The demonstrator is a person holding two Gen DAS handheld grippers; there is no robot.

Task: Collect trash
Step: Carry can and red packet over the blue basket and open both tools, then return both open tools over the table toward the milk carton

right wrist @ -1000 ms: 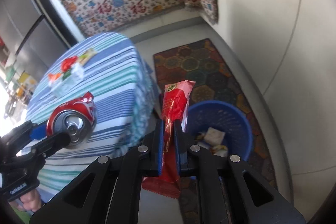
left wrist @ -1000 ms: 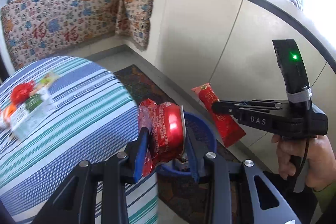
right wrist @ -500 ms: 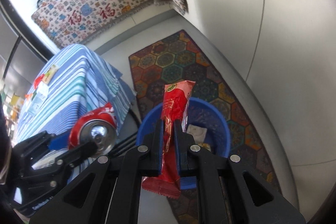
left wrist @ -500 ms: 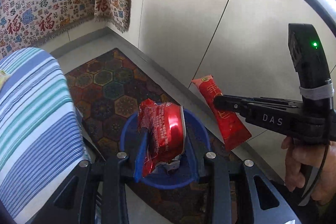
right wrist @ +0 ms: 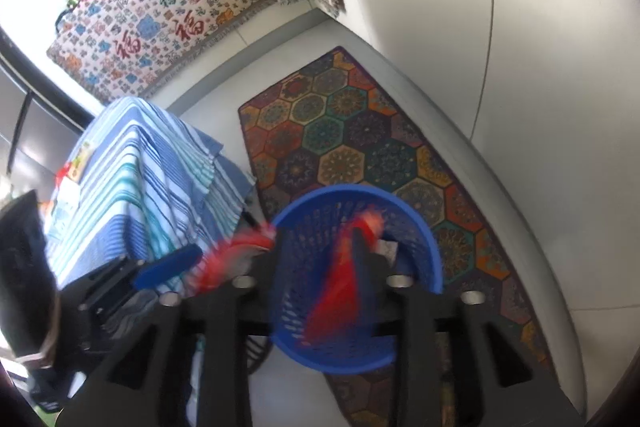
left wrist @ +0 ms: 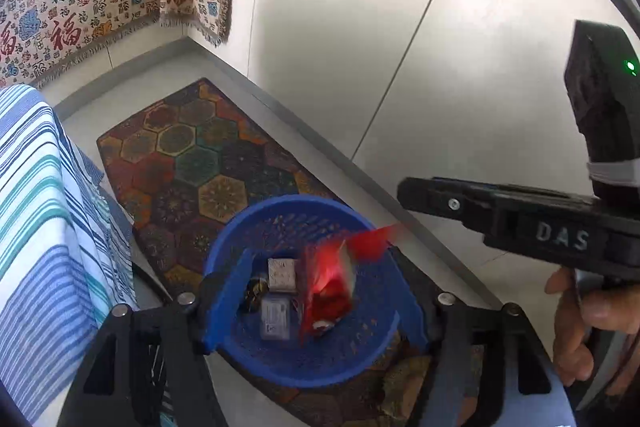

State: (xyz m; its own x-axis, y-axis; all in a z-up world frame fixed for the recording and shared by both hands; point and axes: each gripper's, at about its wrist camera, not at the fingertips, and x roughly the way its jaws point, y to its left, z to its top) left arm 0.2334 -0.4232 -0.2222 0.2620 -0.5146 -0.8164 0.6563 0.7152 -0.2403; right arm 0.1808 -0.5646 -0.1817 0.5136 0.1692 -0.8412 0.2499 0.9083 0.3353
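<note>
Left wrist view shows one round blue plastic basket (left wrist: pixel 304 367) on one dark hexagon-patterned floor mat (left wrist: pixel 188 155), one crushed red drink can (left wrist: pixel 328 287), one red foil snack wrapper (left wrist: pixel 374 239), and about three small pieces of litter lying in the basket bottom, among them a pale square packet (left wrist: pixel 282 273). There are two grippers, each with two blue-padded fingers. The left gripper (left wrist: pixel 312 307) hangs over the basket with its jaws spreading apart; the can sits in the gap between them, blurred, over the basket's inside, and neither pad presses on it. The tip of the wrapper shows as a red smear just beside the can's upper right, over the basket rim and below the black body of the right gripper, which a hand (left wrist: pixel 588 323) grips at the right edge. From the right wrist view, the right gripper (right wrist: pixel 320 259) also points down over the basket (right wrist: pixel 424 227), its jaws parting, and the wrapper (right wrist: pixel 344 291) streaks down between the two fingers, too blurred to tell whether a pad touches it, though it looks loose. There the can (right wrist: pixel 232 259) appears as a red and white blur beside the left gripper's blue pad (right wrist: pixel 168 267), just left of the basket rim. One table under a blue, teal and white striped cloth (right wrist: pixel 132 179) stands beside the basket.
</note>
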